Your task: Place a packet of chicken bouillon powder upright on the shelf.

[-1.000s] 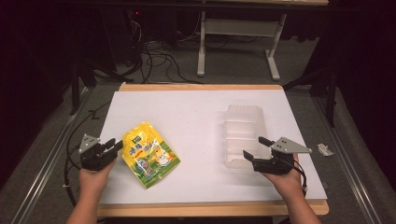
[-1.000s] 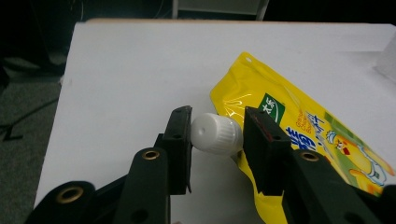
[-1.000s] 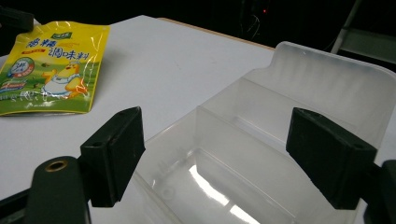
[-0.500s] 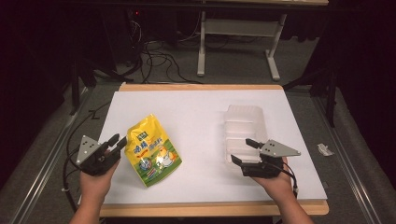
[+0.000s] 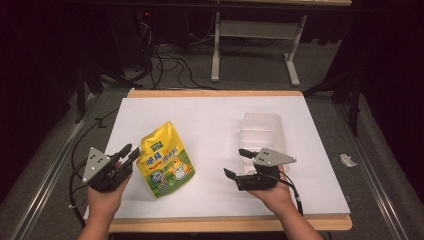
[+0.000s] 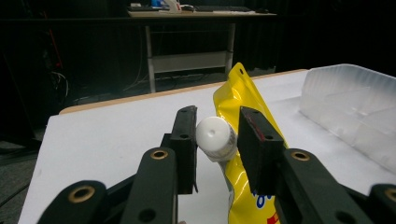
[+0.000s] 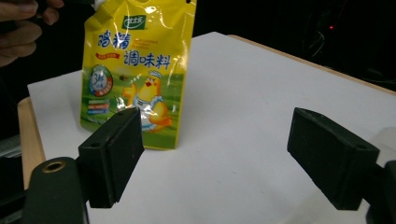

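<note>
The left gripper [image 6: 212, 140] had just closed its jaws on the white screw cap [image 6: 215, 136] of the yellow seasoning pouch [image 5: 164, 161], tilting it up at the sheet's near left, likely for moving. The right gripper [image 5: 239, 162], jaws spread and empty, faced it. A clear plastic container [image 5: 262, 131] sat far right; nothing stood between.

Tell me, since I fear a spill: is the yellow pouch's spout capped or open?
Capped. The left gripper view shows a white cap on the yellow pouch, with the left gripper shut on it.
</note>
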